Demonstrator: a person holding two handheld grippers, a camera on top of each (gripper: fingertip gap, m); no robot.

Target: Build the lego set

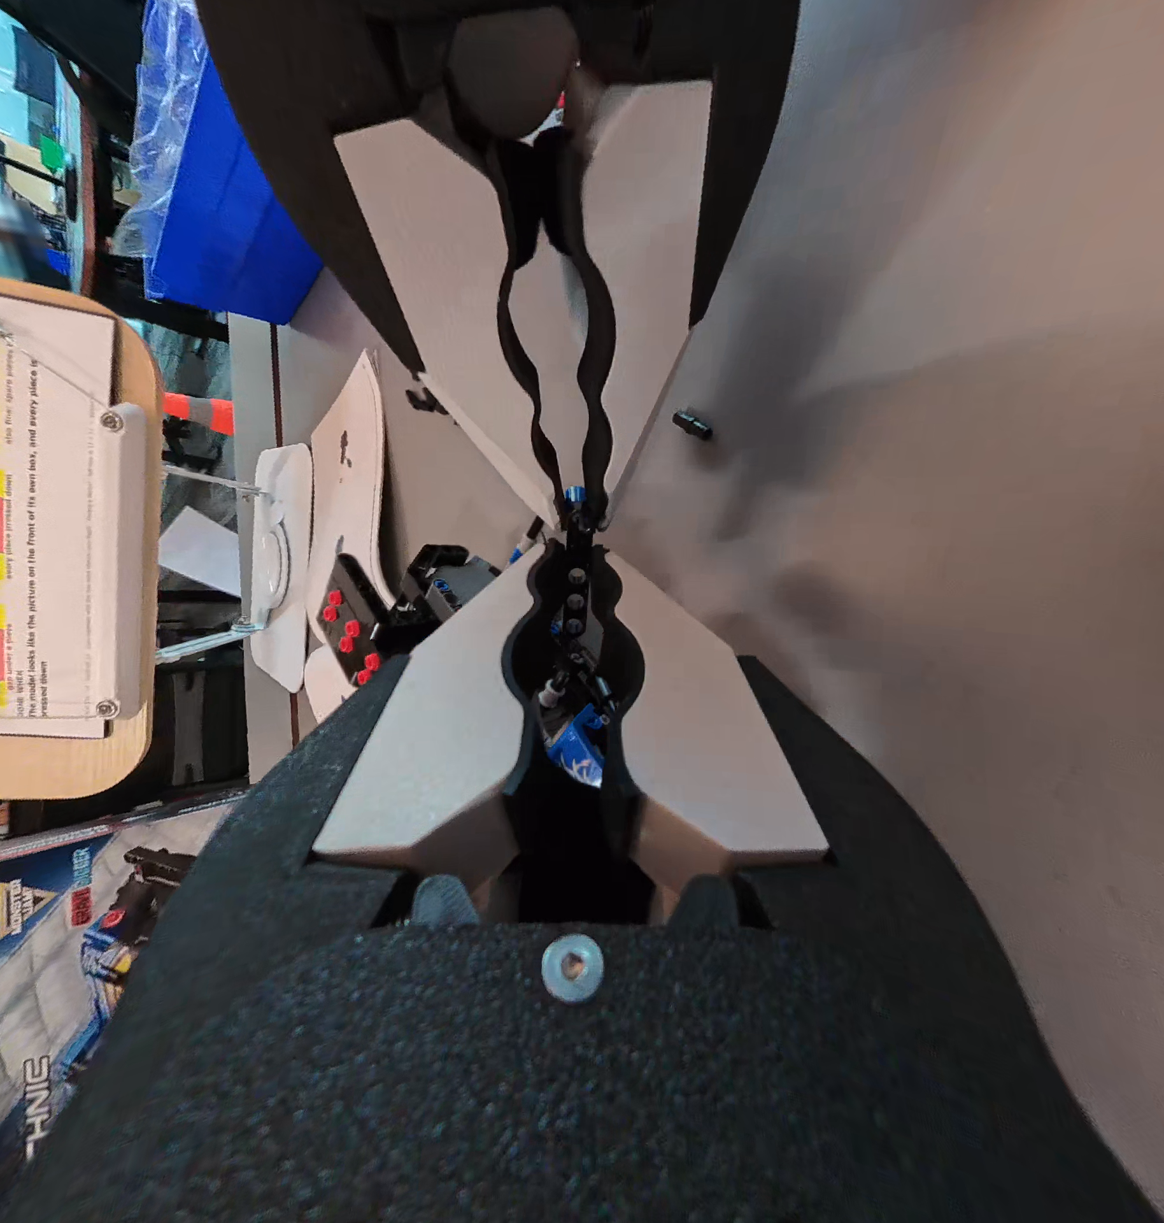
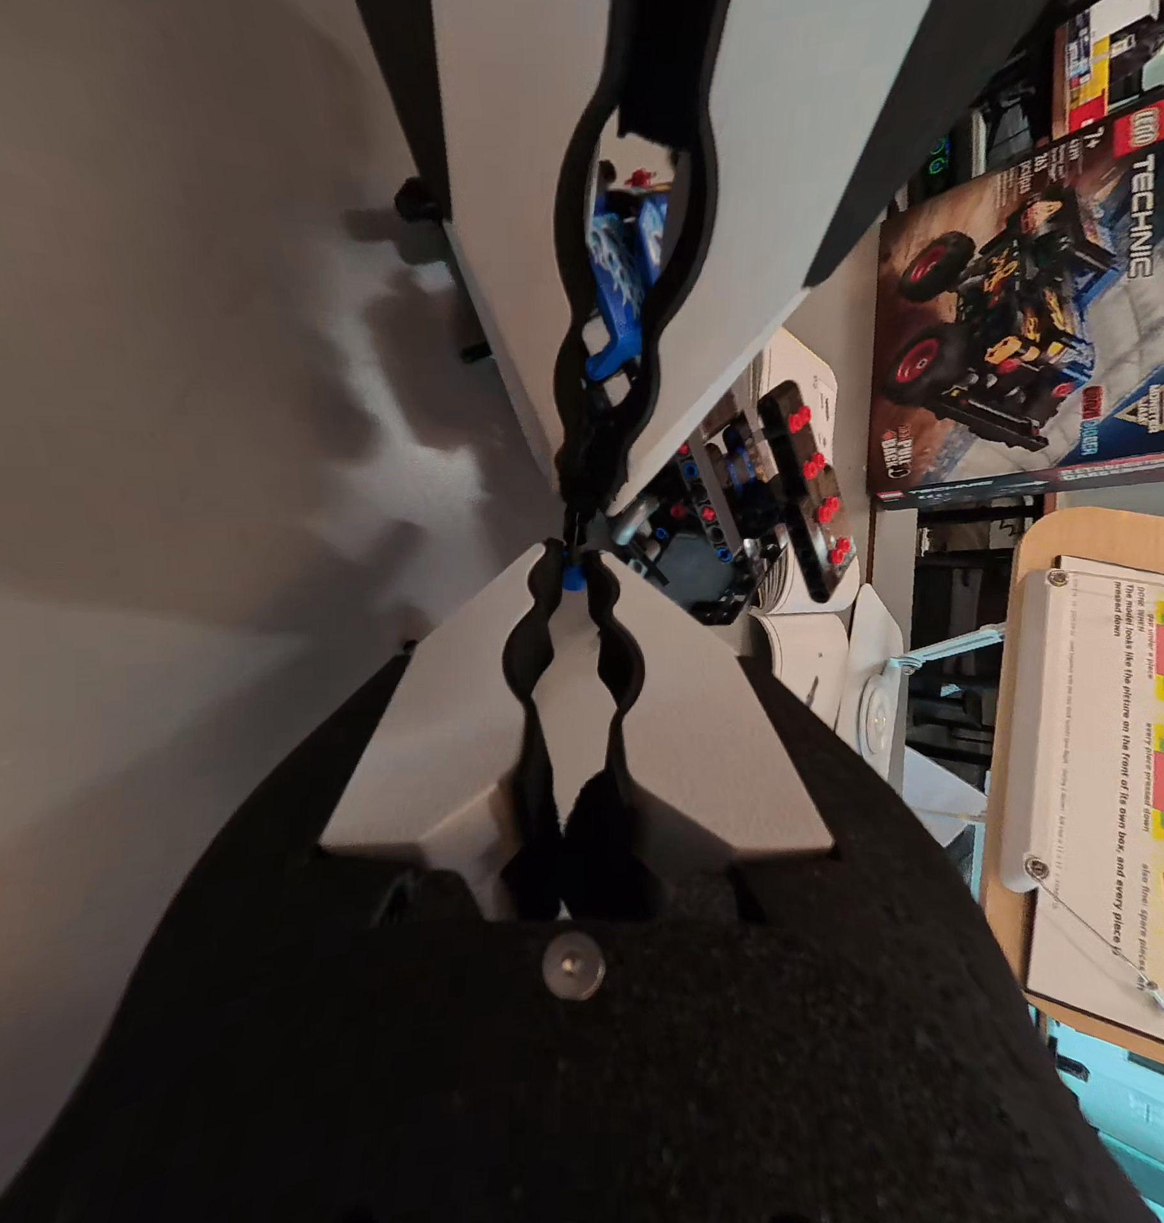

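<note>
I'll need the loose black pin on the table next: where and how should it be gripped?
Grip the black pin across its barrel's middle, coming straight down onto the table. It lies on its side with bare surface all round, so both long sides are free for the fingers.

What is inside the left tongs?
Inside the left tongs sits a black beam sub-assembly with a blue printed panel. The right tongs pinch a blue pin. Its lower end is hidden.
</note>
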